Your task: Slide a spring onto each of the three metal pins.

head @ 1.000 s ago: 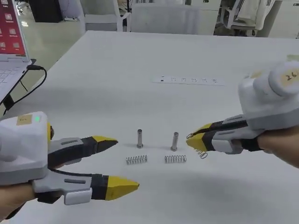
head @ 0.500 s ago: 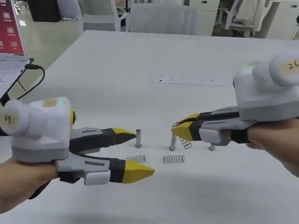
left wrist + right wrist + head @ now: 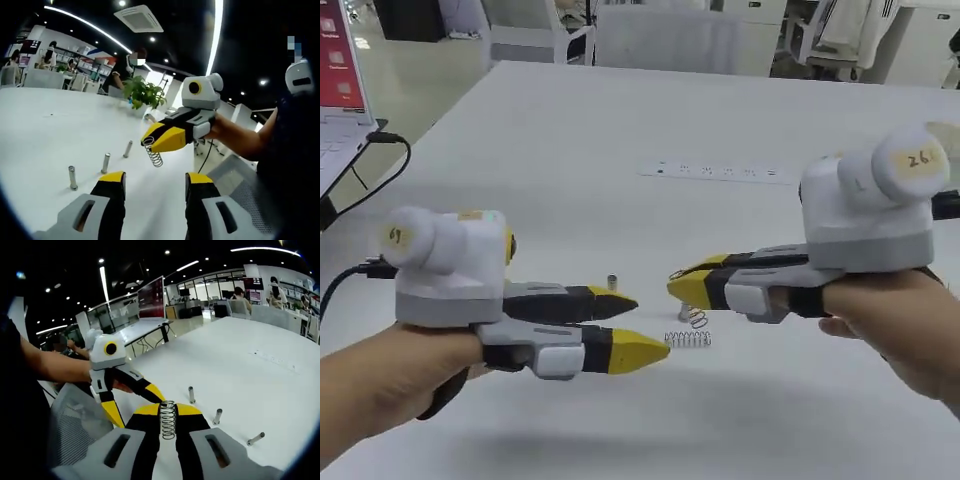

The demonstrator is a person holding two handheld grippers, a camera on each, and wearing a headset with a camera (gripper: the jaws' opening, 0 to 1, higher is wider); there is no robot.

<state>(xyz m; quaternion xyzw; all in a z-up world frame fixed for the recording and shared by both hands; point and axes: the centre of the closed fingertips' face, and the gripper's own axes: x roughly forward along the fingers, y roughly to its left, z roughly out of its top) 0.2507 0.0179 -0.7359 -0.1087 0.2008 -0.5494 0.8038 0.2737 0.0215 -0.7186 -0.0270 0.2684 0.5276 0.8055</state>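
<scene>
My right gripper [image 3: 676,288] is shut on a small steel spring [image 3: 698,319] that hangs from its yellow tips above the white table [image 3: 620,150]. The held spring [image 3: 168,422] stands upright between the jaws in the right gripper view. My left gripper [image 3: 648,326] is open and holds nothing, its tips close to the right one. Three short metal pins [image 3: 73,177] [image 3: 106,162] [image 3: 128,148] stand on the table beyond it. One pin [image 3: 612,282] peeks out behind the left jaws. A loose spring [image 3: 688,340] lies on the table under the tips.
A laptop [image 3: 338,90] with a black cable [image 3: 380,145] sits at the table's far left edge. A white power strip [image 3: 715,171] lies across the middle of the table. Chairs [image 3: 660,40] stand along the far side.
My right gripper has carried the spring leftward and up. My left gripper has risen and moved right, so it now covers the left spring and most of the pins.
</scene>
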